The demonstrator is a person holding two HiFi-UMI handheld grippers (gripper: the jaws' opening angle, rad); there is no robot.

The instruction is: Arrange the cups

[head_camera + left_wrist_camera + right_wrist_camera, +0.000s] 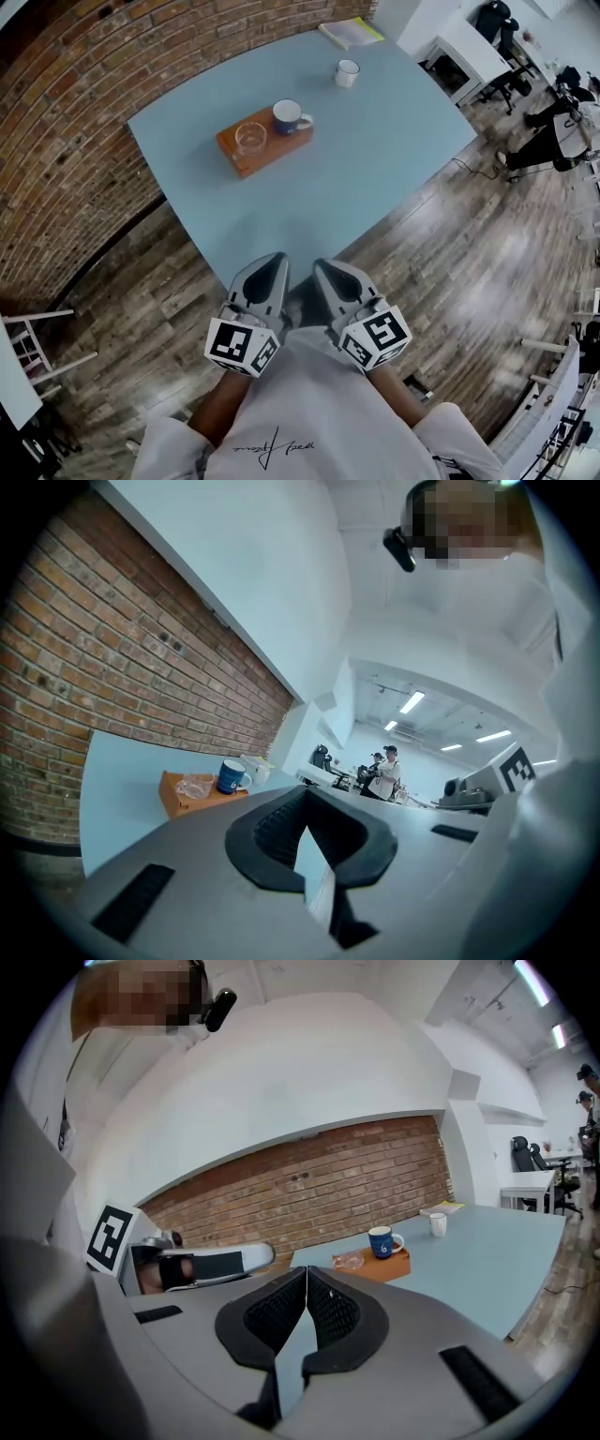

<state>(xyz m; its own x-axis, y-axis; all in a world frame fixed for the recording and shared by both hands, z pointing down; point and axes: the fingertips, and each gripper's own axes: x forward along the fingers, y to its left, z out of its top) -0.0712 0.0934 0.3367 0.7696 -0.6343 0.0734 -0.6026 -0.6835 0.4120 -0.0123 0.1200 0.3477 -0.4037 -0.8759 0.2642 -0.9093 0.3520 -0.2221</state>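
A wooden board (pixel 281 147) lies on the light blue table (pixel 394 141) toward its far left. On the board stand a clear glass cup (pixel 250 139) and a blue mug (pixel 289 116). A white mug (pixel 347 72) stands alone farther back. My left gripper (pixel 278 258) and right gripper (pixel 320 265) are side by side at the table's near corner, close to my body, both shut and empty. The left gripper view has the left gripper (pixel 306 797) shut, with the blue mug (pixel 232 776) and glass cup (pixel 195 786) far ahead. The right gripper (pixel 307 1275) is shut too; the blue mug (pixel 381 1241) and white mug (pixel 438 1224) lie beyond.
A yellow-green notebook (pixel 352 31) lies at the table's far corner. A brick wall (pixel 66 122) runs along the left side. A white chair (pixel 28 347) stands on the wood floor at left. Desks, office chairs and people (pixel 384 772) fill the room beyond.
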